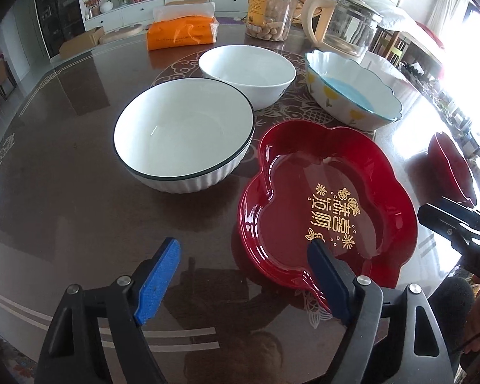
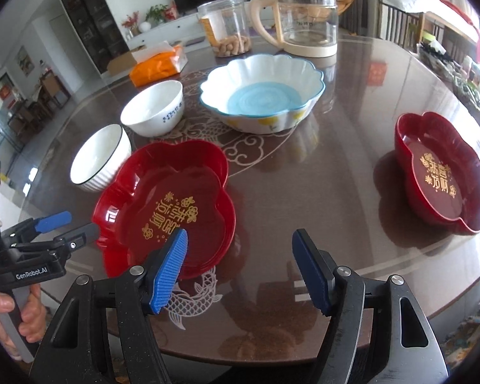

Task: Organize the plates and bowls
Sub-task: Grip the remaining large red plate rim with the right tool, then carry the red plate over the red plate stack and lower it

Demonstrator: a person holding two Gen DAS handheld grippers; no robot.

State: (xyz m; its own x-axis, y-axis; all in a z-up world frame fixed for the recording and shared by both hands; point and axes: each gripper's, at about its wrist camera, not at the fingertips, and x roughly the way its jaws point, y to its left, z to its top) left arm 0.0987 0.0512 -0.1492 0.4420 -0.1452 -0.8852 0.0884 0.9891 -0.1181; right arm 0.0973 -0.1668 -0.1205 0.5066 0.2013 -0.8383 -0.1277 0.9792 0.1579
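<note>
A red flower-shaped plate (image 1: 329, 204) with gold writing lies in front of both grippers; it also shows in the right wrist view (image 2: 166, 211). A second red plate (image 2: 441, 169) sits far right. A ribbed white bowl with a dark rim (image 1: 182, 140), a plain white bowl (image 1: 246, 70) and a scalloped blue-bottomed bowl (image 1: 352, 89) stand behind. My left gripper (image 1: 246, 256) is open and empty, its right finger over the near plate's rim. My right gripper (image 2: 240, 249) is open and empty just right of that plate.
An orange tissue pack (image 1: 180, 32), a clear jar of snacks (image 1: 272, 12) and a glass kettle (image 1: 345, 22) stand at the back of the brown glass-topped table (image 1: 80, 208). The table's near edge curves below the right gripper.
</note>
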